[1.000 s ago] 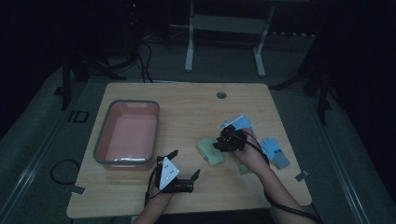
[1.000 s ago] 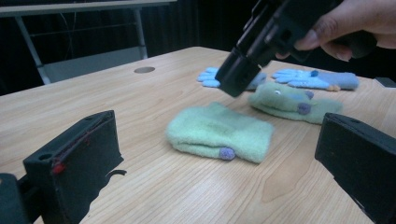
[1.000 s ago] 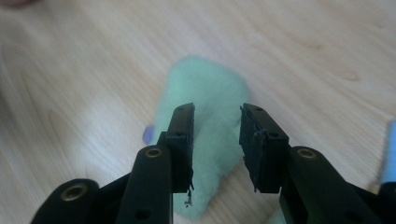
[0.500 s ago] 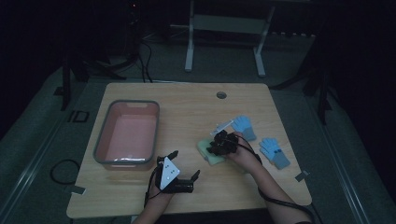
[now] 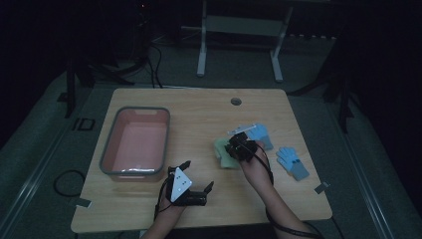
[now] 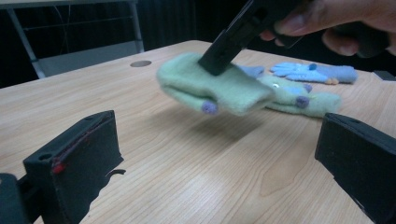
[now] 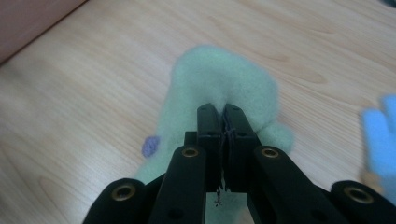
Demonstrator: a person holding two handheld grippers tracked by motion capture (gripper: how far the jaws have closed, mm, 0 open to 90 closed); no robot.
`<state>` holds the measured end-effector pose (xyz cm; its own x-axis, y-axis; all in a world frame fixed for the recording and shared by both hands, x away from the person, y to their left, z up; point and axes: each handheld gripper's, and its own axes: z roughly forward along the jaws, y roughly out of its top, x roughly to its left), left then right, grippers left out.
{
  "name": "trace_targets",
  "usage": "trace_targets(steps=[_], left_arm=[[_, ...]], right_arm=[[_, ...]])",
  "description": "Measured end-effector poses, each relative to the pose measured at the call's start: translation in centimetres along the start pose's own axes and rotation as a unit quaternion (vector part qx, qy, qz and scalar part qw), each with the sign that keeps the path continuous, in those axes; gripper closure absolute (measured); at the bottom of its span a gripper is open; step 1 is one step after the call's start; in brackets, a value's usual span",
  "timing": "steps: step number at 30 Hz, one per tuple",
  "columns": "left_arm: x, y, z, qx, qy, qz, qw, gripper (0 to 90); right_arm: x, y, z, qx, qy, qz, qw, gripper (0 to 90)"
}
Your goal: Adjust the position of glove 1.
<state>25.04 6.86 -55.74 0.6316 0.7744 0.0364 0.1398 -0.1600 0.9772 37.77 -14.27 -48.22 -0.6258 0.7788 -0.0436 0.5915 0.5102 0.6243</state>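
A pink tub (image 5: 135, 144) waits by the desk's (image 5: 199, 114) left edge — likely the drop-off. The left gripper (image 5: 198, 183) idles near the front edge, fingers apart. Right of centre, the right gripper (image 5: 234, 147) has just closed its fingers on a green glove (image 6: 212, 88), pinching one end so it lifts clear — blue gloves (image 5: 293, 162) lie beyond.

Blue glove (image 7: 380, 135) cut off (blurred)
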Motion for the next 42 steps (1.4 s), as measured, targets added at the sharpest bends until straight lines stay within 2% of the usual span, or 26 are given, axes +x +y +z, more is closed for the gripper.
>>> trace_targets(steps=[3,7,8,10,12,16,22,27,31,34,39,41,42], left_arm=[[0.0,0.0,0.0,0.000,0.001,-0.001,1.0000,0.2],[0.0,0.0,0.1,-0.001,0.000,-0.003,1.0000,0.2],[0.0,0.0,0.1,-0.001,-0.001,-0.002,1.0000,0.2],[0.0,0.1,0.0,-0.001,-0.002,-0.002,1.0000,0.2],[-0.1,0.1,0.1,-0.002,-0.002,-0.002,1.0000,0.2],[-0.1,0.1,0.1,0.001,-0.005,-0.003,1.0000,0.2],[0.2,0.1,0.1,0.001,-0.005,-0.002,1.0000,0.2],[0.2,0.0,0.1,0.002,-0.004,-0.004,1.0000,0.2],[0.1,0.0,0.1,0.005,-0.005,0.001,1.0000,0.2],[0.1,0.0,0.2,0.008,-0.005,0.002,1.0000,0.2],[0.0,-0.1,0.4,0.010,-0.004,0.008,0.9999,0.2],[-0.1,-0.1,0.4,0.011,-0.003,0.008,0.9999,0.2],[-0.1,-0.1,0.4,0.011,-0.003,0.008,0.9999,0.2]], right_arm=[[0.1,-0.4,-0.4,0.003,-0.013,0.022,0.9997,87.3],[0.5,-1.0,-0.3,0.012,-0.029,0.018,0.9994,87.4],[0.9,-1.9,-0.2,0.019,-0.033,0.014,0.9992,87.3],[1.2,-2.8,0.2,0.025,-0.031,0.008,0.9992,87.3],[1.2,-3.5,0.6,0.031,-0.016,0.015,0.9993,87.3],[0.9,-4.3,1.5,0.043,-0.017,0.015,0.9988,87.1],[0.3,-4.8,2.7,0.058,-0.006,0.018,0.9982,81.1],[-0.3,-4.4,2.0,0.053,0.005,0.011,0.9985,72.7],[-1.7,-3.7,0.0,0.036,0.010,0.001,0.9993,68.6],[-3.3,-3.7,-1.7,0.025,0.004,-0.011,0.9996,66.0],[-5.9,-4.7,-3.6,0.023,-0.003,-0.024,0.9994,65.8],[-6.8,-5.4,-3.9,0.026,0.005,-0.018,0.9995,65.8],[-6.8,-5.4,-3.9,0.026,0.005,-0.018,0.9995,65.8]])
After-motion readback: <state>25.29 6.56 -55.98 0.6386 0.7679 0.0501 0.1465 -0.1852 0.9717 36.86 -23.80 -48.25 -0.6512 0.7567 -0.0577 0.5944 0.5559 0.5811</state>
